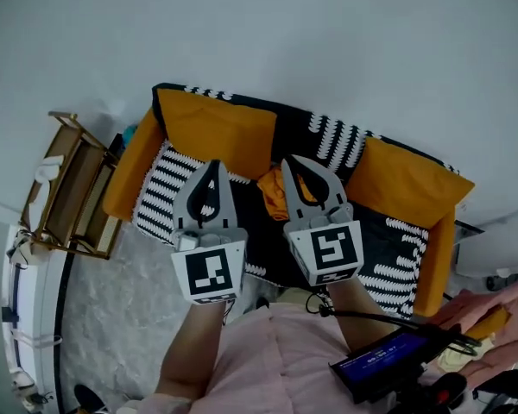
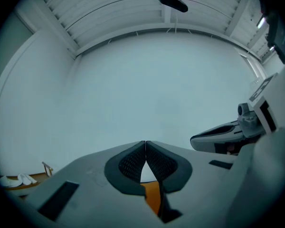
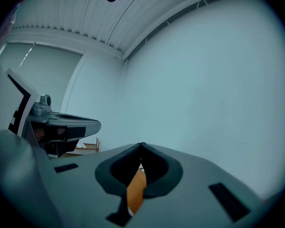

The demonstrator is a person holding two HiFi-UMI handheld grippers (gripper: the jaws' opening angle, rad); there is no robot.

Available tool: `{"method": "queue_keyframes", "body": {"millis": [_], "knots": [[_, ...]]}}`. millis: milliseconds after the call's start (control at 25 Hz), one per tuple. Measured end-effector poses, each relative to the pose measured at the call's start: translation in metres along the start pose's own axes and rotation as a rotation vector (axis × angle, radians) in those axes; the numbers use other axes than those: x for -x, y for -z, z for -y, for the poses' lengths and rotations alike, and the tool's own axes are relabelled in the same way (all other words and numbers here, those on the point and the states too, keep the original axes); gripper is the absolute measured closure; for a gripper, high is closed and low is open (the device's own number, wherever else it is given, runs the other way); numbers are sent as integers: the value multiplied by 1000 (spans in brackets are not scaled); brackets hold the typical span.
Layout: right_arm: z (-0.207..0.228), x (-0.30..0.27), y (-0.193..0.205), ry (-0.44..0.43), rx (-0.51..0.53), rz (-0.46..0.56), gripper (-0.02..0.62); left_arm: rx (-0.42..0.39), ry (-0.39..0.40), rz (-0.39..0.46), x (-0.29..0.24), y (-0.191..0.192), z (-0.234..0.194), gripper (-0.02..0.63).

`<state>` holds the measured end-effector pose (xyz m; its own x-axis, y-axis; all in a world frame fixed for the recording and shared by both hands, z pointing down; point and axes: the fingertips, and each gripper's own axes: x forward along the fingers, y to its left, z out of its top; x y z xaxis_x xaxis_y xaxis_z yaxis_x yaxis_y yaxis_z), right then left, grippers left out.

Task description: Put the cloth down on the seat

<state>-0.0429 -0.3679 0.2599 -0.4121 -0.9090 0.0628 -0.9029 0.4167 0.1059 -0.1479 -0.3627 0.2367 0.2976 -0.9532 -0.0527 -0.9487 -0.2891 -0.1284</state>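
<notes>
The orange cloth [image 1: 274, 193] is lying crumpled on the seat [image 1: 263, 235] of the sofa [image 1: 397, 261], showing between my two tools and partly hidden by the right one. I am holding both above it. The left hand-held gripper [image 1: 214, 164] and the right hand-held gripper [image 1: 296, 159] are each closed tip to tip, pinching nothing, with orange showing through the gap behind the tips. Orange cushions [image 1: 217, 129] are leaning against the sofa's back, and a wooden rack [image 1: 69, 188] is standing off its left end.
</notes>
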Motion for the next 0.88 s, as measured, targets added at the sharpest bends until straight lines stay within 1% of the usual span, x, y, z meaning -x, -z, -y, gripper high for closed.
{"method": "queue_keyframes", "body": {"millis": [120, 280, 520, 880], "knots": [[-4, 4, -12, 1, 11, 28, 595, -6, 4, 21, 5, -8, 0, 595], [-8, 7, -18, 2, 22, 39, 595, -6, 14, 36, 8, -14, 2, 595], [-8, 7, -22, 3, 27, 45, 595, -7, 24, 51, 7, -19, 4, 595], [-12, -1, -17, 1, 24, 32, 595, -6, 24, 51, 4, -16, -2, 595]]}}
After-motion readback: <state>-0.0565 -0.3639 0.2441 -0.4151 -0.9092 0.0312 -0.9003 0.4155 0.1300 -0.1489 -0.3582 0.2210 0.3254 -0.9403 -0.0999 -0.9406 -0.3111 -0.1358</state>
